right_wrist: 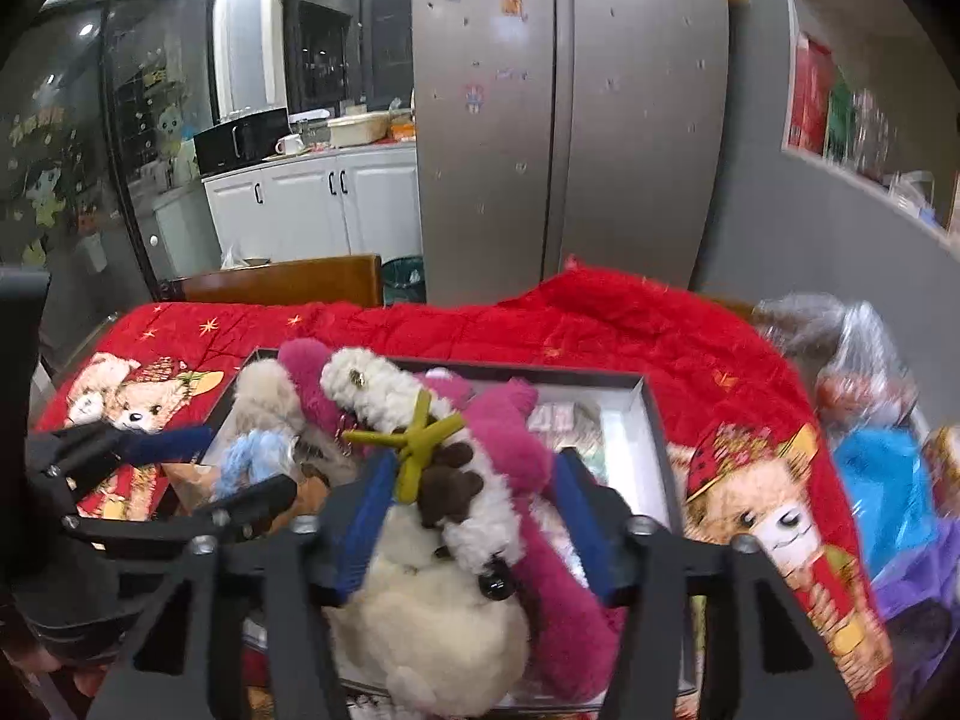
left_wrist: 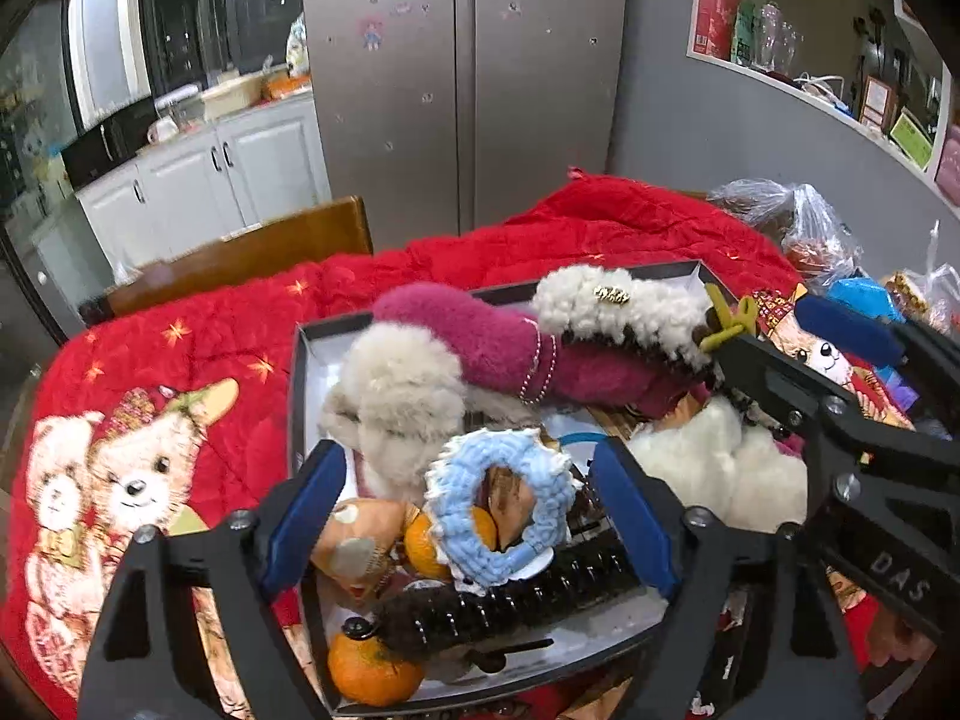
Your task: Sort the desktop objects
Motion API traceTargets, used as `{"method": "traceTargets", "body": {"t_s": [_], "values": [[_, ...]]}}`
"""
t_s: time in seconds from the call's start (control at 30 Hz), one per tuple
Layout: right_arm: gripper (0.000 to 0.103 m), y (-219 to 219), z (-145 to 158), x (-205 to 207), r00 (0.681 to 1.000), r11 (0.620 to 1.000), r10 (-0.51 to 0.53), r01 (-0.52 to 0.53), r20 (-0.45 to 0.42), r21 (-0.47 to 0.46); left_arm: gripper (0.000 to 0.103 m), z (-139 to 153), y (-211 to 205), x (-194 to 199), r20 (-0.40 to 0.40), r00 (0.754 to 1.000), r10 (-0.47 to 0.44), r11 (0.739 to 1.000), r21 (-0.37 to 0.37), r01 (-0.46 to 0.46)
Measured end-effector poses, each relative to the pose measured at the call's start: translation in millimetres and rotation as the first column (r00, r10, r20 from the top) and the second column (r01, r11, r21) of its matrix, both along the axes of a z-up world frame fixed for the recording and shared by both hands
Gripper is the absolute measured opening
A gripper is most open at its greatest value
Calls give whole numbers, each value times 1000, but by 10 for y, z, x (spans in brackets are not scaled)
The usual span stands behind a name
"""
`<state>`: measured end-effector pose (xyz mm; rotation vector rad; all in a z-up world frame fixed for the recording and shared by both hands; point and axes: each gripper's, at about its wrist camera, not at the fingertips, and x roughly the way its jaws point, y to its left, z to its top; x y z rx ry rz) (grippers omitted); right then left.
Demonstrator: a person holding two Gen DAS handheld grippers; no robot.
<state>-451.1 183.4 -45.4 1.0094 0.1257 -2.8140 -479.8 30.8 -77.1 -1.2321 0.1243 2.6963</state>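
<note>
A shallow dark-rimmed box (left_wrist: 298, 360) on the red quilt holds a heap of small things. My left gripper (left_wrist: 471, 516) stands open over its near end. A blue-and-white crochet scrunchie (left_wrist: 498, 510) lies between the blue pads (left_wrist: 306, 510), clear of both. Below it are a black claw clip (left_wrist: 510, 594) and two tangerines (left_wrist: 372, 669). My right gripper (right_wrist: 474, 522) is open around a white fluffy hair clip (right_wrist: 420, 414) with an olive cross piece, above a cream plush (right_wrist: 432, 618) and magenta fluffy pieces (right_wrist: 516, 450). Its pads do not press on them.
The red bear-print quilt (left_wrist: 180, 324) covers the table around the box. A wooden chair back (left_wrist: 252, 252) stands beyond the far left edge. Plastic bags (left_wrist: 804, 228) and a blue packet (right_wrist: 882, 480) crowd the right side. A steel fridge (left_wrist: 462, 60) rises behind.
</note>
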Motion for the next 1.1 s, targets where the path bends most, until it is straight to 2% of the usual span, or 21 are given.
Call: {"method": "traceTargets", "body": {"t_s": [0.17,0.33,0.5,0.67,0.77,0.83,0.9,0.97,1.1], "values": [[66,-32,88,69,999,1000,12,-12,-39,6,86,45,25,22,-19,1000,-4,1000,-9,4],[66,-13,65,55,1000,1000,11,-12,-29,-12,86,17,43,7,-6,1000,0,1000,-9,0],[66,29,64,43,1000,999,0,-1,-20,-33,86,74,38,54,-36,999,18,1000,-24,-19],[66,59,236,165,999,999,-18,16,-42,-46,86,364,-60,277,-63,996,56,997,49,-53],[66,94,500,409,996,996,-28,20,-86,-88,87,653,-113,613,-100,992,71,995,79,-63],[67,93,675,594,993,995,-13,1,-116,-103,103,921,-152,938,-155,984,89,994,78,-78],[71,73,899,885,985,994,5,-24,-171,-110,103,1171,-190,1268,-221,969,107,993,69,-94],[82,46,1126,1238,974,993,16,-41,-227,-109,103,1412,-239,1603,-275,954,120,992,62,-107],[83,-47,1487,1928,947,997,14,-37,-321,-65,103,1737,-324,2228,-362,920,152,988,60,-140]]}}
